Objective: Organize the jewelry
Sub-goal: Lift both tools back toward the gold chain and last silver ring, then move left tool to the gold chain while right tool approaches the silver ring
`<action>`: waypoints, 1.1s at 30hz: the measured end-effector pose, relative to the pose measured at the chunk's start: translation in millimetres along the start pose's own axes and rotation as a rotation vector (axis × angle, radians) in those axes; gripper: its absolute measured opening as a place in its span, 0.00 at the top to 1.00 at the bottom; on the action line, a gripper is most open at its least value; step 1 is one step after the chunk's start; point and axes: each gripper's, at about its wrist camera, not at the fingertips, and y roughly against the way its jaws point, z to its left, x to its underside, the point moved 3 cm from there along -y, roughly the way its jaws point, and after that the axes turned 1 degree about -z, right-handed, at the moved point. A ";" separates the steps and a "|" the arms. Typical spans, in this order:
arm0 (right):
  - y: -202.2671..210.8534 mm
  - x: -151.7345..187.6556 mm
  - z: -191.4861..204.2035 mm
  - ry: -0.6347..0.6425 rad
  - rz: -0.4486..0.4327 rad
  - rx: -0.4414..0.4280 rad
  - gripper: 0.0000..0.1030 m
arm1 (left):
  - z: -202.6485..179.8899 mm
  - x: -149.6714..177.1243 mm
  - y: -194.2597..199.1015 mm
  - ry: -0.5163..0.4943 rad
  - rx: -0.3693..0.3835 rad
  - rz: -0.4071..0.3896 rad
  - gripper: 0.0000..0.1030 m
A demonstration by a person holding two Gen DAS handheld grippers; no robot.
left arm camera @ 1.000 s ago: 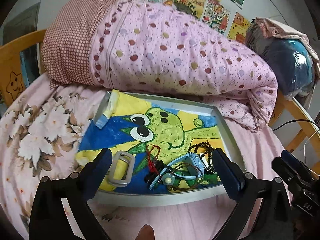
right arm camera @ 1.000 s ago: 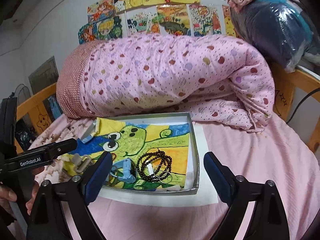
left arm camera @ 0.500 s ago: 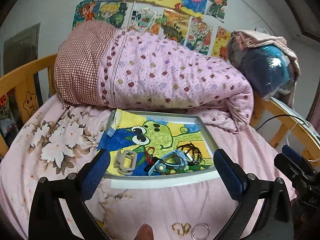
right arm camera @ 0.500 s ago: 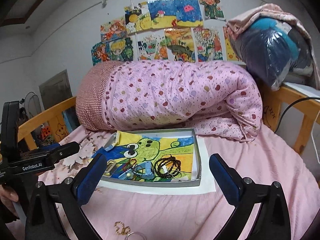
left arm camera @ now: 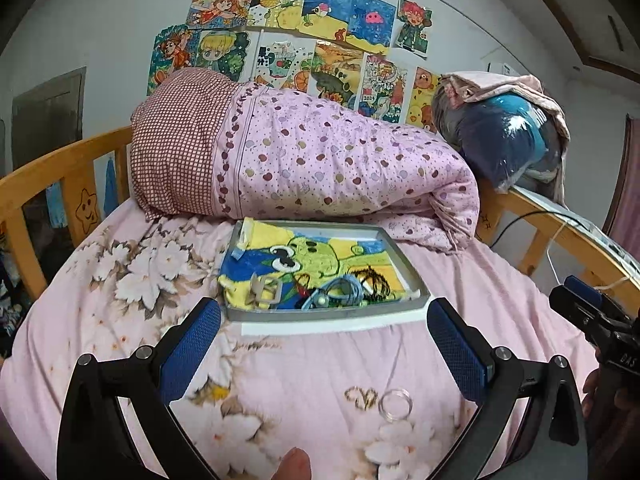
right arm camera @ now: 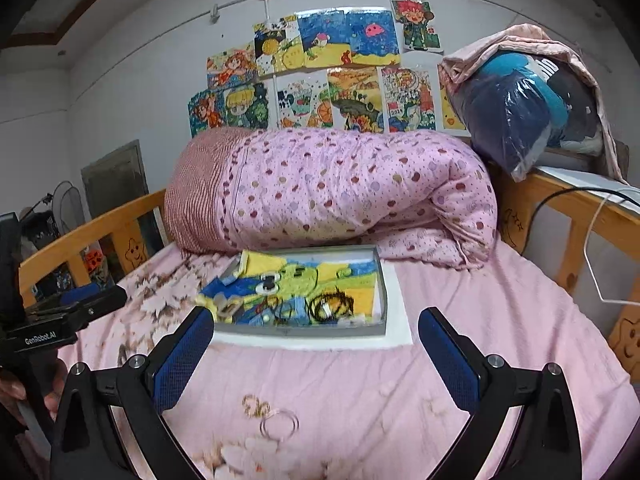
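A shallow grey tray (left arm camera: pixel 332 314) (right arm camera: pixel 382 288) lined with a green cartoon drawing lies on the pink bed. Inside lie a grey clip (left arm camera: pixel 266 290), a red string, a light blue band (left arm camera: pixel 344 286) and a black bead necklace (left arm camera: pixel 376 278) (right arm camera: pixel 332 304). On the sheet nearer me rest a clear ring (left arm camera: pixel 395 404) (right arm camera: pixel 279 424) and a small gold chain (left arm camera: pixel 362 397) (right arm camera: pixel 255 405). My left gripper (left arm camera: pixel 324 344) and my right gripper (right arm camera: pixel 316 348) both hang open and empty above the sheet, short of the tray.
A rolled pink dotted quilt (left arm camera: pixel 304 168) lies right behind the tray. Wooden bed rails (left arm camera: pixel 52 176) run along the left and right. A plastic-wrapped blue bundle (right arm camera: pixel 520 112) sits on the right rail, near a black cable (right arm camera: pixel 560 196). Drawings cover the wall.
Both grippers have pulled back and up from the tray, which now looks smaller and farther. The clear ring and gold chain on the sheet have come into view.
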 end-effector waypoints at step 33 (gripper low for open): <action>-80.2 131.1 7.1 0.115 0.411 0.054 0.00 | 18.0 143.1 -56.0 -0.149 -0.053 0.338 0.02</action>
